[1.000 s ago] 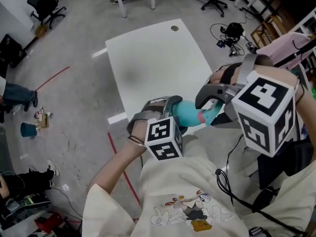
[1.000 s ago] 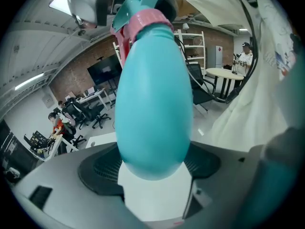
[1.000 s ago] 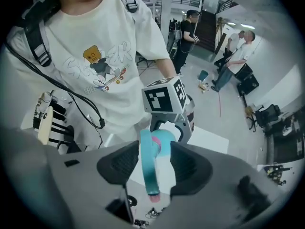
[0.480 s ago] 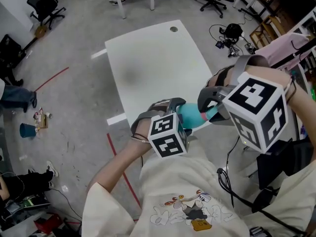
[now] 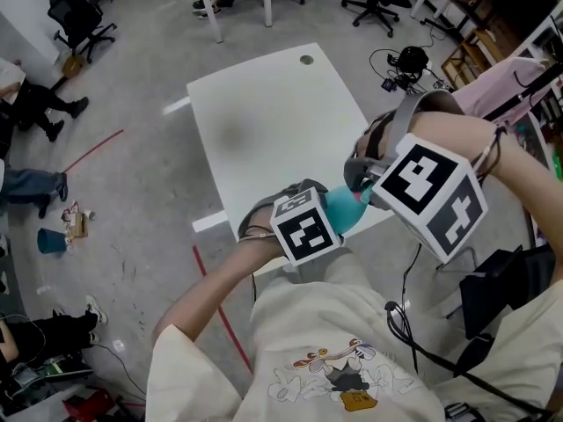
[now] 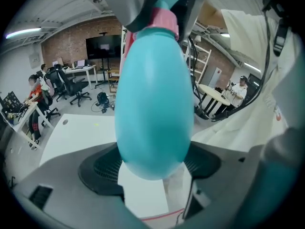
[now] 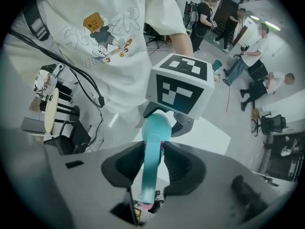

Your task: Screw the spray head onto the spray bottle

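While the left gripper [image 6: 153, 166] clasps the rounded teal plastic spray bottle [image 6: 152, 104] over the white desk's [image 5: 264, 121] near edge, the right gripper's [image 7: 151, 163] jaws, having just been closing, pinch its teal spray head [image 7: 149, 185].

The right tongs [image 7: 153, 157] have just been closing onto the spray head [image 7: 149, 187].

Bright, even overhead light leaves the white rectangular table top [image 5: 264, 121] in the head view nearly shadowless, save a faint grey smudge left of its centre, and that picture is sharp. Both gripper views bulge fisheye-fashion and darken to black at the corners. In the left gripper view a ceiling strip lamp [image 6: 21, 32] glows at upper left, and the close glossy teal plastic spray bottle [image 6: 152, 104] shows a soft pale sheen, slightly blurred.
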`<state>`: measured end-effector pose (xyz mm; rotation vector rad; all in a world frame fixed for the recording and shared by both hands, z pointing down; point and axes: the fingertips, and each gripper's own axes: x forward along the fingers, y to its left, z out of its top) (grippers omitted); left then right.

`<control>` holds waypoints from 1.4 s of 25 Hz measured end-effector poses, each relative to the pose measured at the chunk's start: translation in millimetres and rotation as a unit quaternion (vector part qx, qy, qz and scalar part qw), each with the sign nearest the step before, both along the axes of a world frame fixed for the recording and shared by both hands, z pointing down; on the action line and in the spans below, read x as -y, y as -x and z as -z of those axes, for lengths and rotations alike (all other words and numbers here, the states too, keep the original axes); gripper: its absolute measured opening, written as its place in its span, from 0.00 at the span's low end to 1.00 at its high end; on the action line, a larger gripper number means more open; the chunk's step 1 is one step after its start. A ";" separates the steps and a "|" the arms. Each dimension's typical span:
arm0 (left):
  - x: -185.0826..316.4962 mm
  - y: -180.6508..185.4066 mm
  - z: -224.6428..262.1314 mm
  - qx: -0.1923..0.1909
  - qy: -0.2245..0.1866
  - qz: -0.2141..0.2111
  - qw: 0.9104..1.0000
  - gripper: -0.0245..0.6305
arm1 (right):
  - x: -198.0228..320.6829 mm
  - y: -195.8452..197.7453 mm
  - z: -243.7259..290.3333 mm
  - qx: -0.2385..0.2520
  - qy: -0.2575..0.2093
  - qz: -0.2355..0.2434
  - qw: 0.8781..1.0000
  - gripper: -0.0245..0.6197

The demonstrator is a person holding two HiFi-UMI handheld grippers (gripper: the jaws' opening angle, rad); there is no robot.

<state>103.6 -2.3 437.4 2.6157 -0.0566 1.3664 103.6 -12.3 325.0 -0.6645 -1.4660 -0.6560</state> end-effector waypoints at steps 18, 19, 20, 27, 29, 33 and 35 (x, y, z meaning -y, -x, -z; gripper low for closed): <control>71.8 28.4 -47.2 0.116 -0.195 0.246 0.942 0.65 | 43.9 9.2 -49.7 0.047 0.109 -0.505 0.855 0.24; 75.5 30.0 -47.3 0.115 -0.197 0.254 0.940 0.65 | 48.5 10.4 -49.8 0.060 0.127 -0.536 0.832 0.24; 78.5 31.0 -47.1 0.112 -0.196 0.259 0.939 0.65 | 53.4 10.9 -49.6 0.072 0.141 -0.564 0.811 0.24; 93.3 42.7 -47.2 0.093 -0.195 0.260 0.941 0.65 | 71.5 14.6 -40.5 0.111 0.158 -0.609 0.769 0.36; 94.8 43.5 -48.2 0.081 -0.190 0.254 0.945 0.65 | 72.8 12.7 -33.3 0.117 0.154 -0.597 0.778 0.39; 85.3 33.6 -56.5 0.028 -0.138 0.174 0.975 0.65 | 68.4 3.2 -3.7 0.135 0.137 -0.522 0.831 0.40; 81.3 34.6 -60.4 0.016 -0.120 0.115 0.986 0.65 | 61.9 2.8 12.8 0.139 0.134 -0.477 0.857 0.40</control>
